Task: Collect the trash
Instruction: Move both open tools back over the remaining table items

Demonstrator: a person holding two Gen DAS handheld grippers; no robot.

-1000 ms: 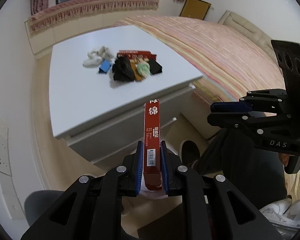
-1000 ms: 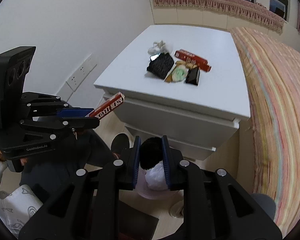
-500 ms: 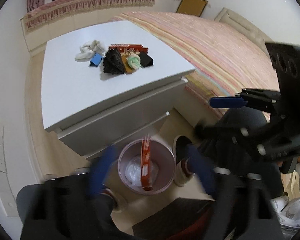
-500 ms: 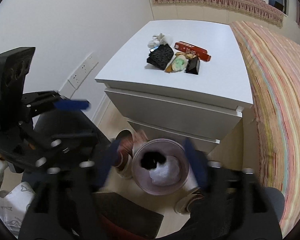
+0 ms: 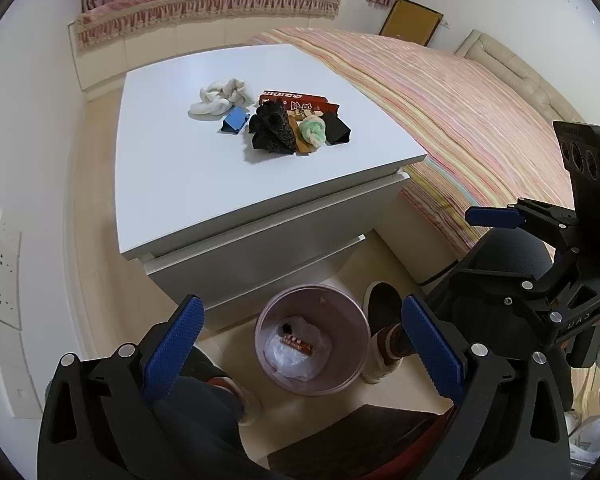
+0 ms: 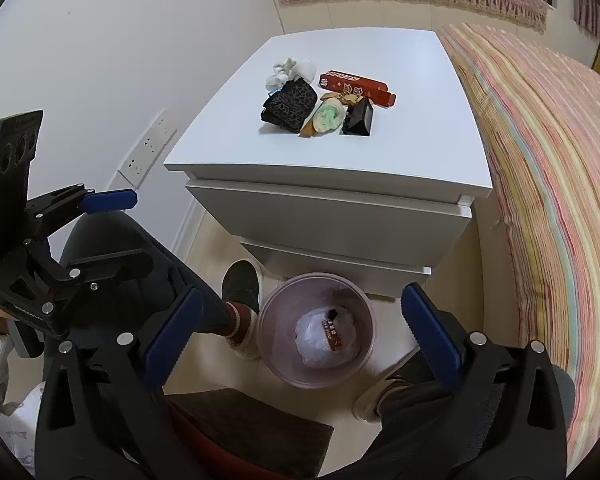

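Both sets of jaws hang wide apart, released and gripping nothing. The left gripper [image 5: 300, 336] hovers right over the pink bin [image 5: 356, 360], which sits on the floor straight ahead between its blue pads [image 5: 172, 344]. Down inside, a red box [image 5: 298, 343] lies on a white bag [image 5: 284, 360], with a small black scrap [image 5: 287, 327] just beyond it. The right gripper [image 6: 300, 336] frames the same bin [image 6: 364, 364] between its own spread pads, slightly right of centre, red box [image 6: 332, 334] and black scrap [image 6: 333, 313] showing in there too. Each gripper appears at the edge of the other's view, jaws open.

Farther ahead of both, up on the white tabletop [image 5: 180, 168], the remaining trash sits in a tight cluster: a white crumpled tissue [image 5: 219, 98], a blue piece [image 5: 235, 120], a black mesh wad [image 5: 272, 128], a green-and-white wrapper [image 5: 314, 131], a black folded piece [image 5: 336, 129] and a long red carton [image 5: 296, 102] behind them. The striped bed [image 5: 460, 120] lies to the right.
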